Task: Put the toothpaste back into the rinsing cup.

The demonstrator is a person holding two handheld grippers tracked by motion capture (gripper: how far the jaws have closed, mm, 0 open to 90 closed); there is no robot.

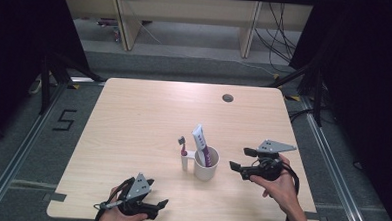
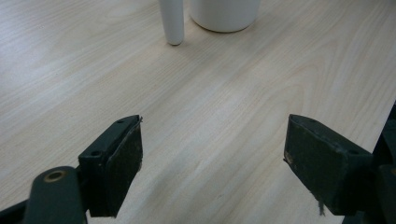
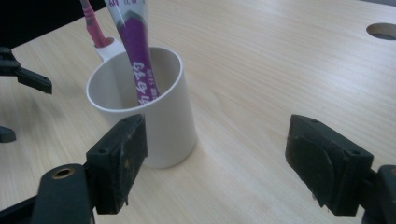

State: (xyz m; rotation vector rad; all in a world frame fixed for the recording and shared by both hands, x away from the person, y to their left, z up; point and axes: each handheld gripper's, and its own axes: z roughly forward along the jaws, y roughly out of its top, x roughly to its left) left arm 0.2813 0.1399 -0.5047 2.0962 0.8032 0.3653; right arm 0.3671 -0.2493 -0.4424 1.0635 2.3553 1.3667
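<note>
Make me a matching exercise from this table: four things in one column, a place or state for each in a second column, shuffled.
1. toothpaste tube
2. toothbrush
3. right gripper
4. cable hole

A. open, right of the cup
B. far side of the table
C. leaning inside the white cup
D. standing in the cup's side holder

Pairs: 1-C, 2-D, 3-A, 4-B

A black number "5" (image 1: 64, 120) is marked on the grey floor, left of the light wooden table (image 1: 149, 113). The purple-and-white toothpaste tube (image 3: 135, 51) carries white print, not legible.
</note>
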